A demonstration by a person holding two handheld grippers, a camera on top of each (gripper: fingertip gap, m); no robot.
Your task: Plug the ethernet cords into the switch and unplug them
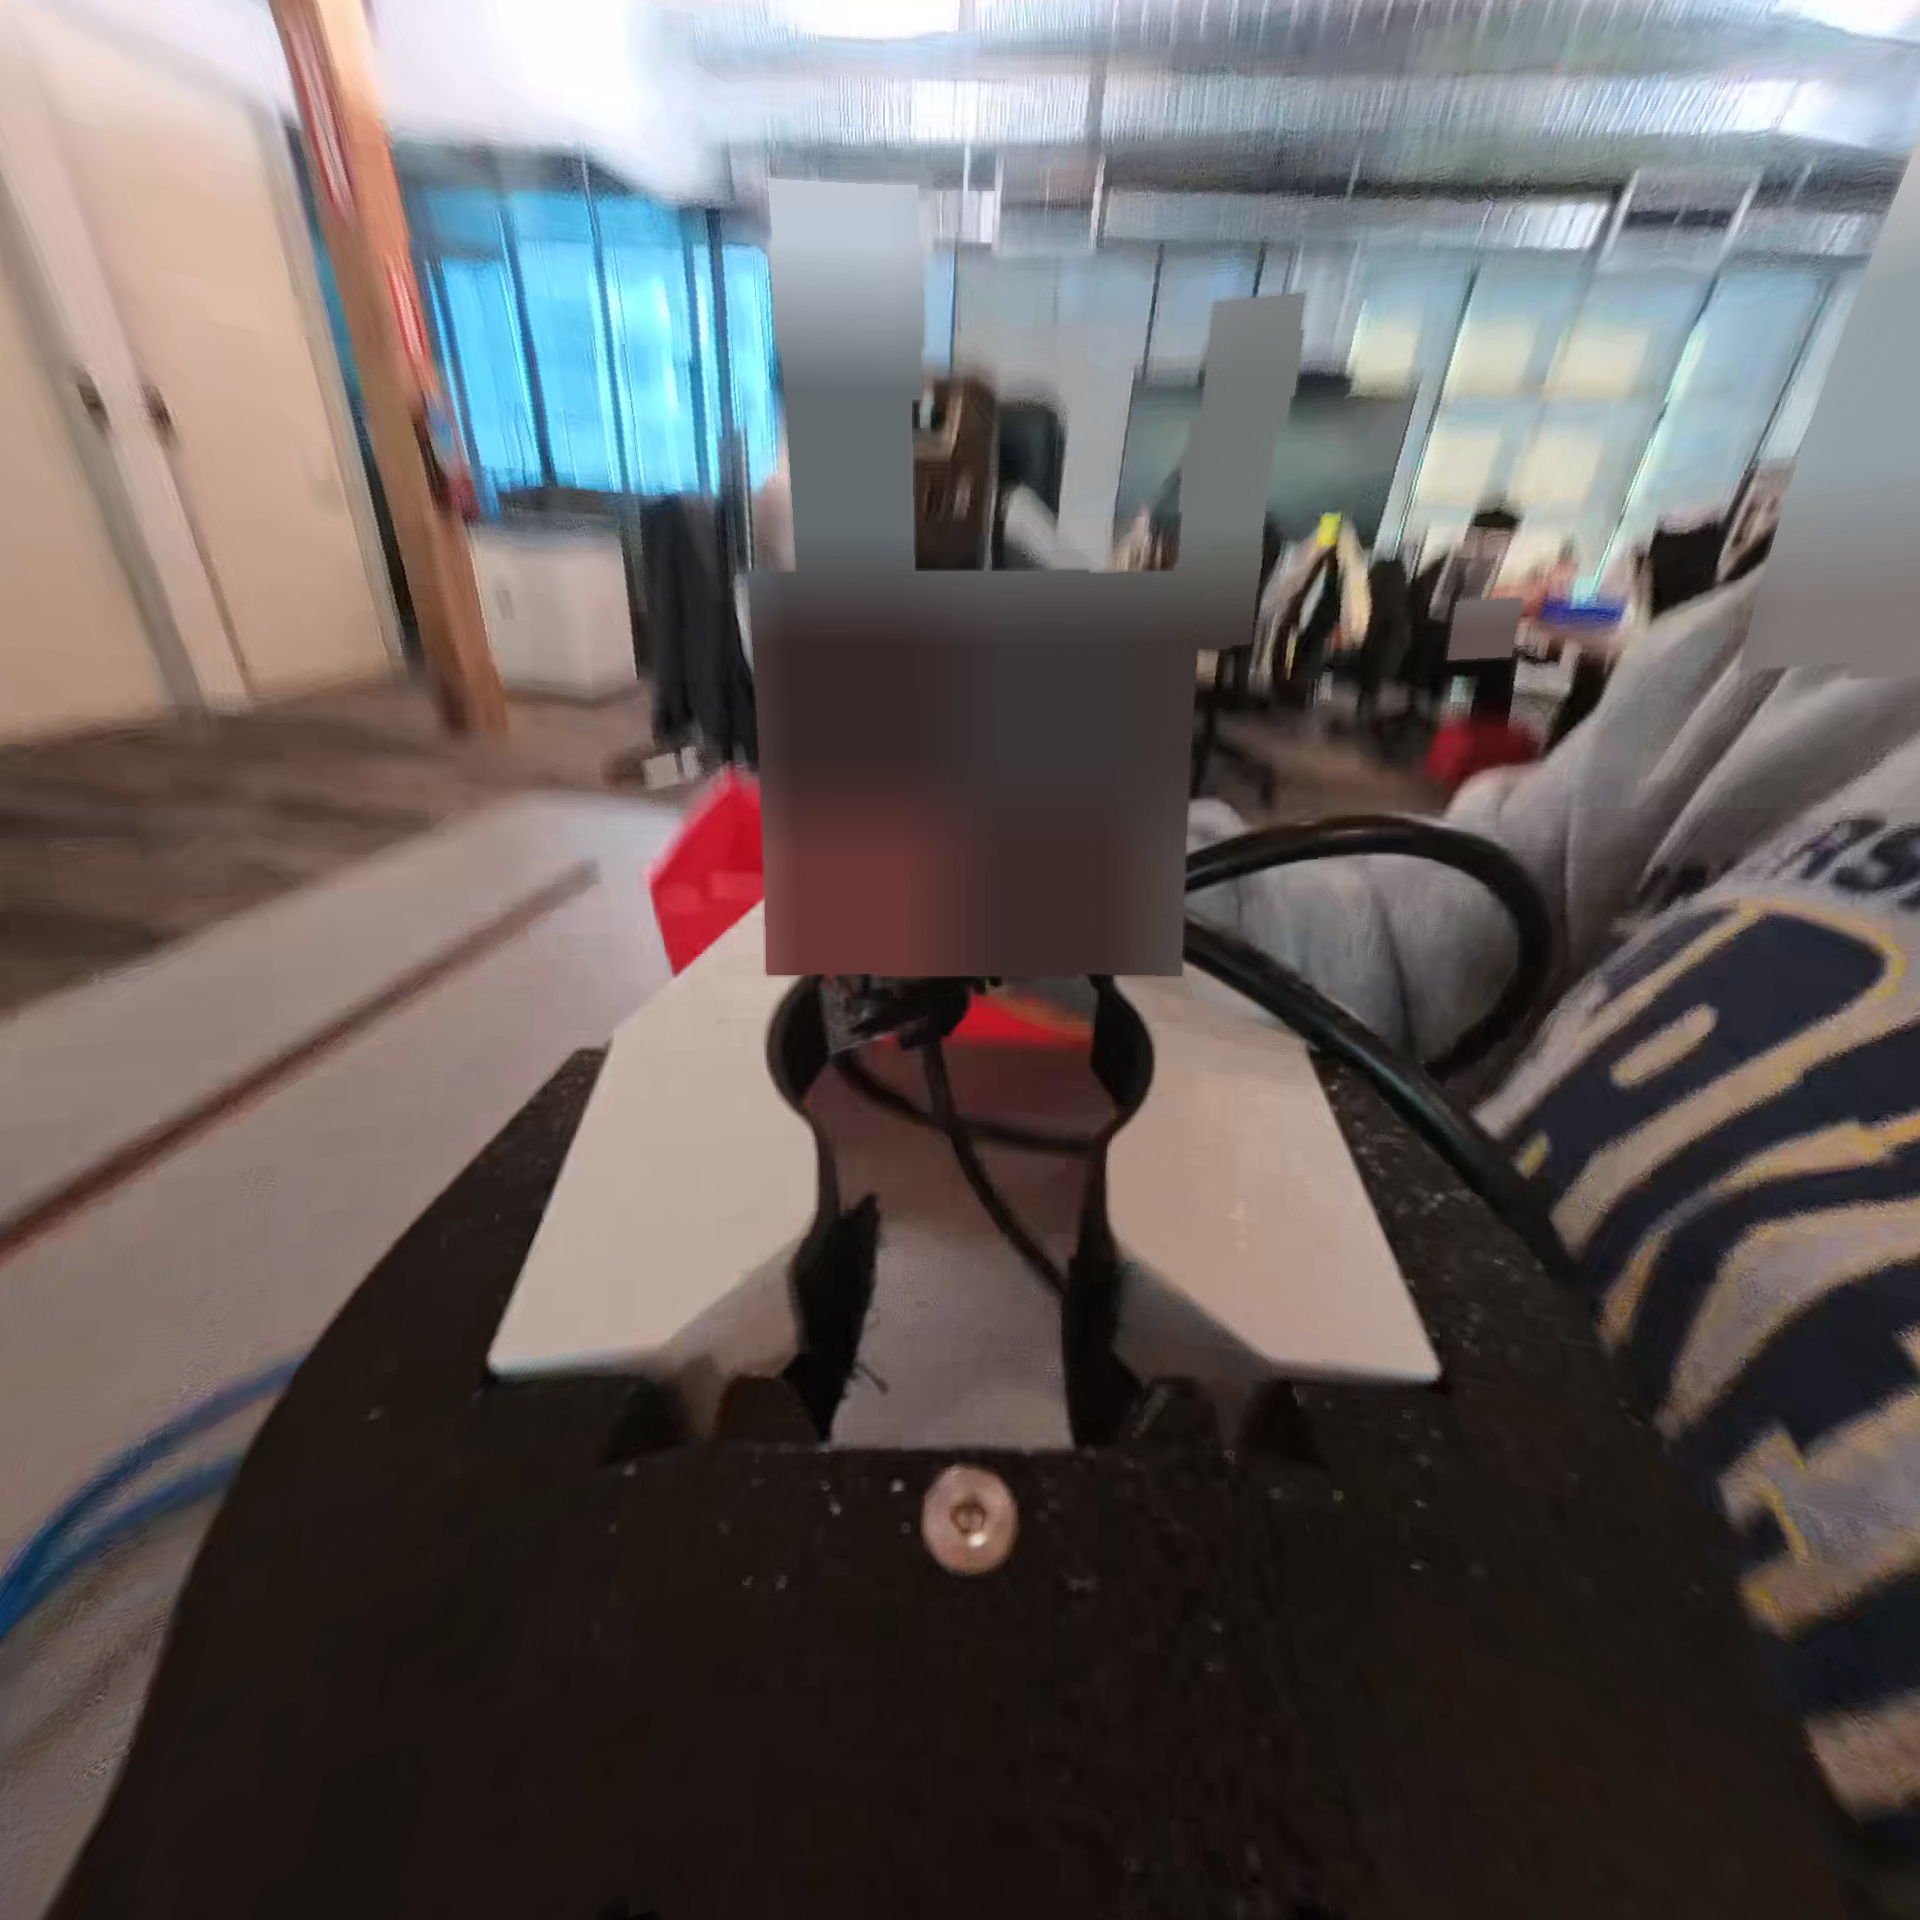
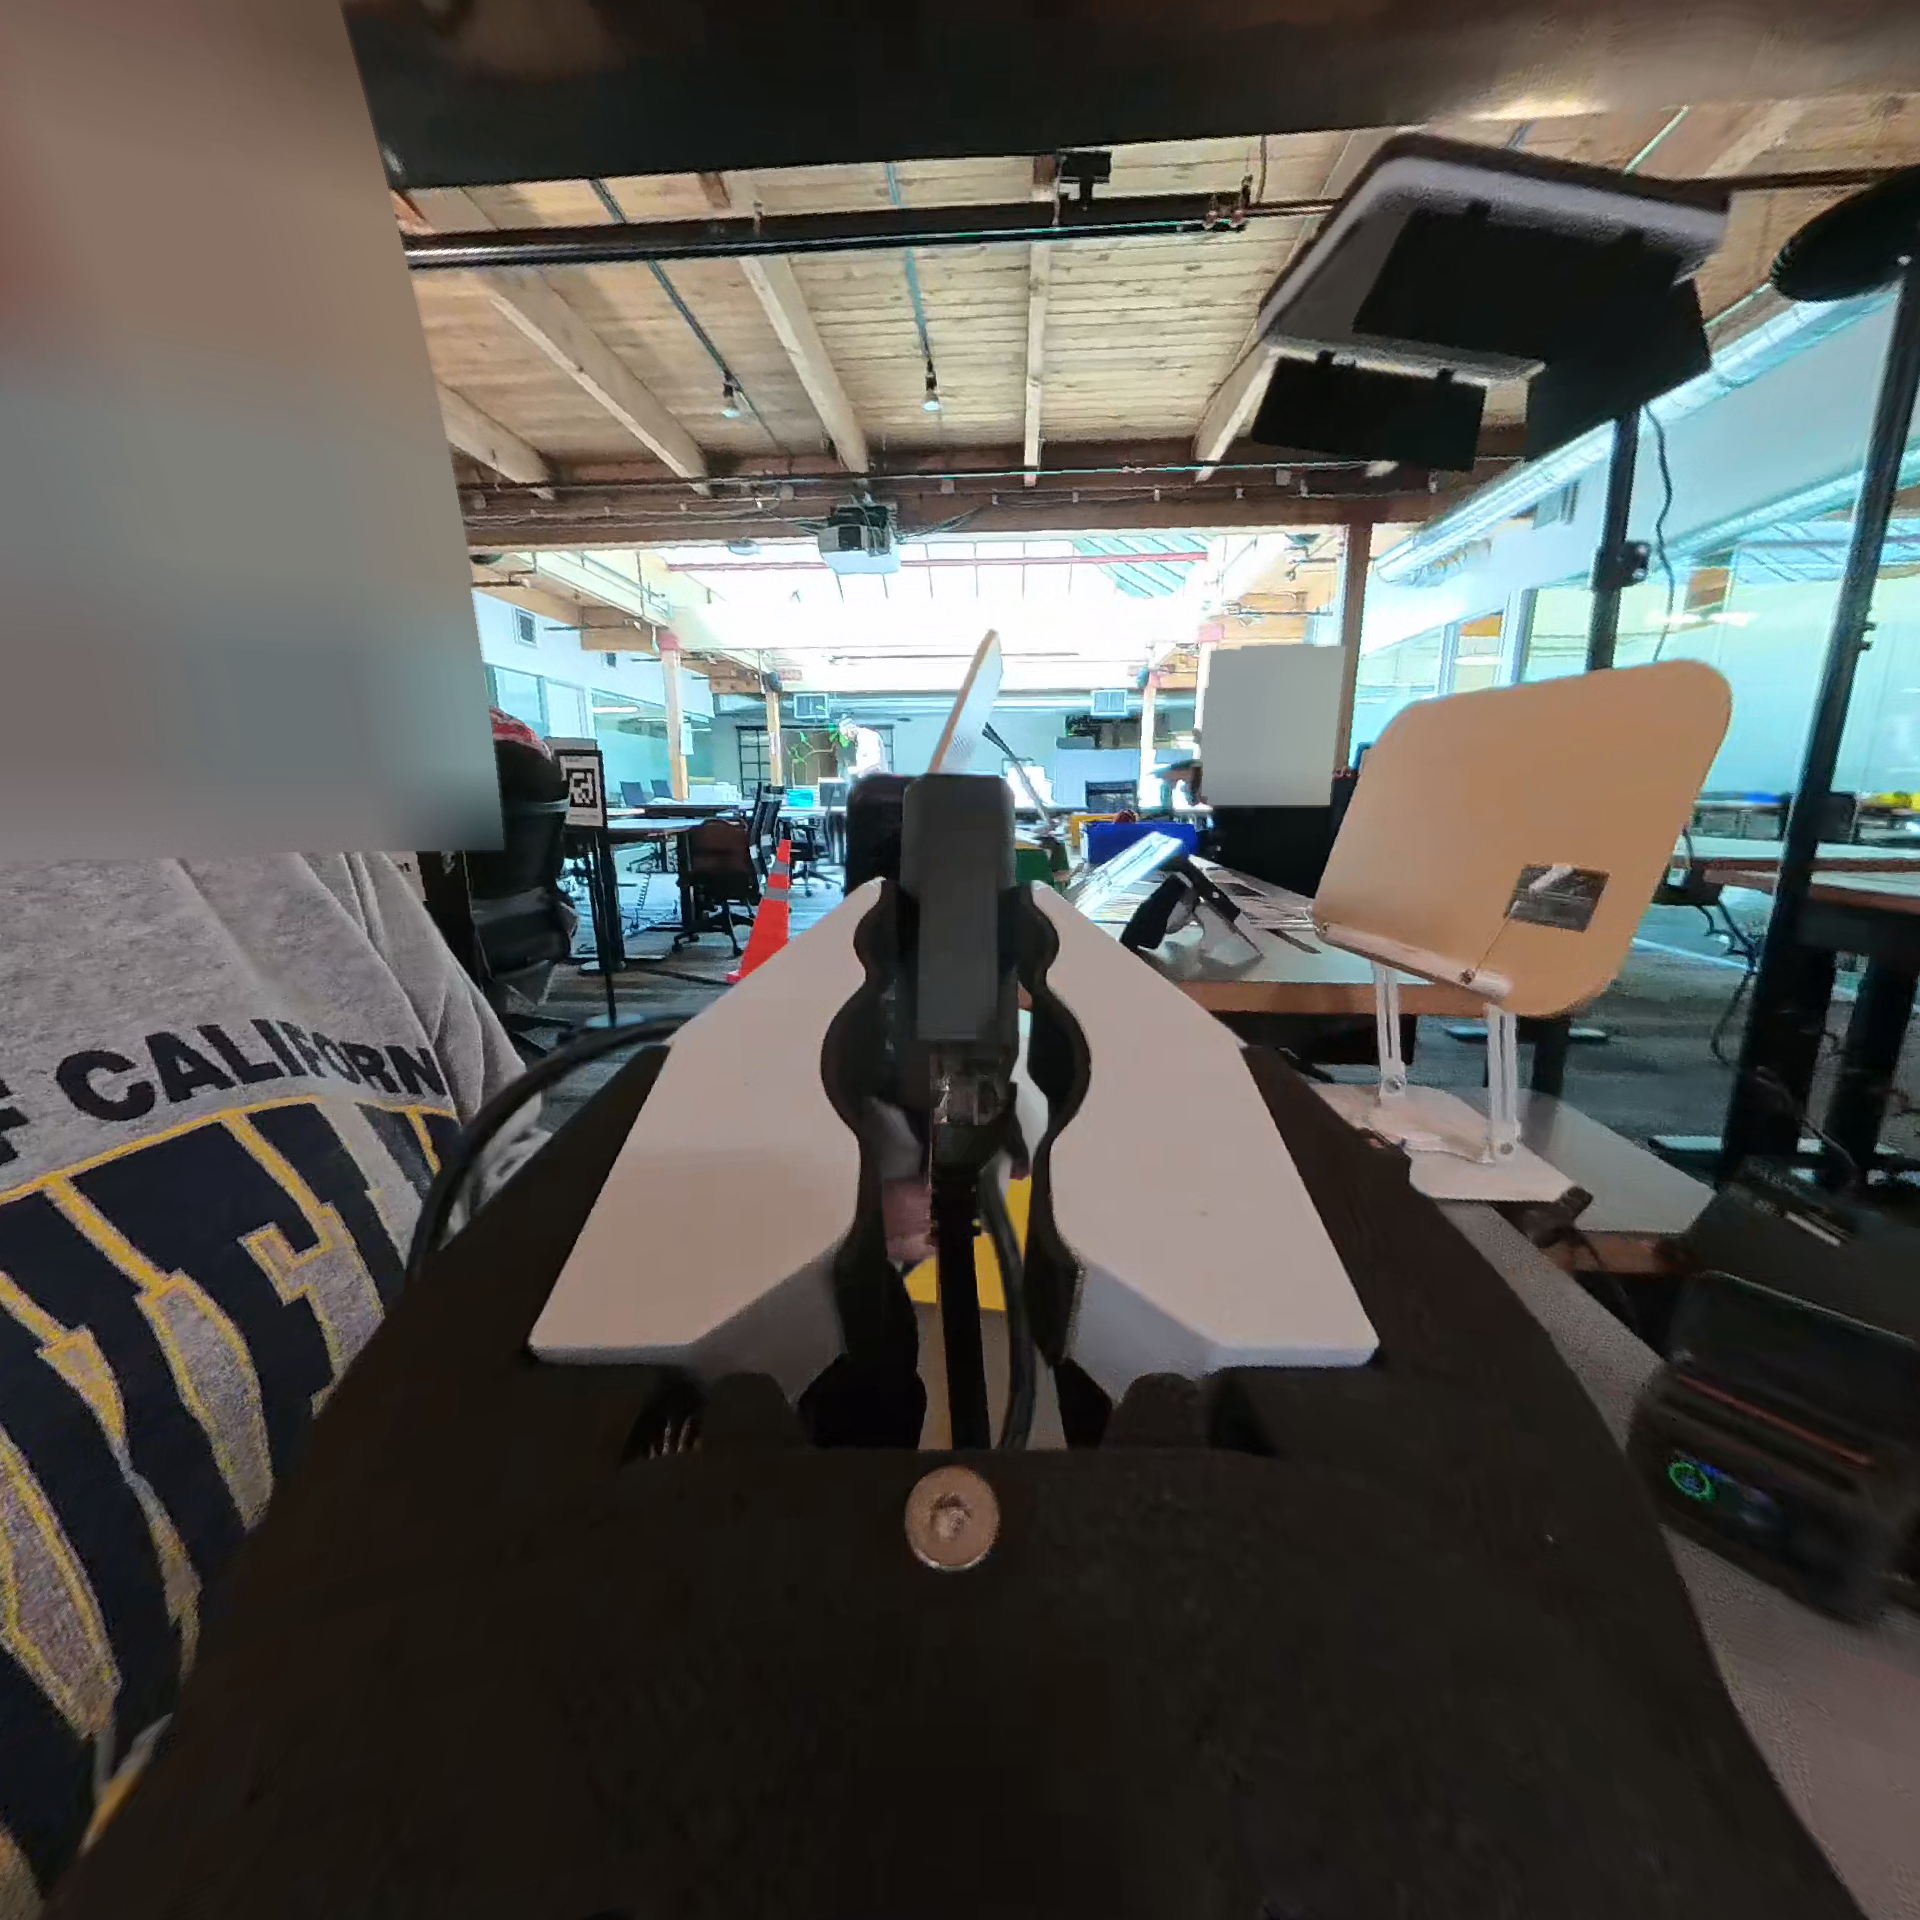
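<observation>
Clamped between my right gripper's (image 2: 951,935) fingers was the grey switch (image 2: 956,914), a black cord (image 2: 961,1330) seated, while my left gripper (image 1: 961,1023) seemed nearly closed, contents hidden; unplugging looked pending.

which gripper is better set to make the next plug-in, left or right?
Right, probably. The right gripper is shut on a grey block-like device with a black cord running back between the jaws. The left gripper shows only loose thin black wires between its jaws; its tips are hidden by a blur.
</observation>
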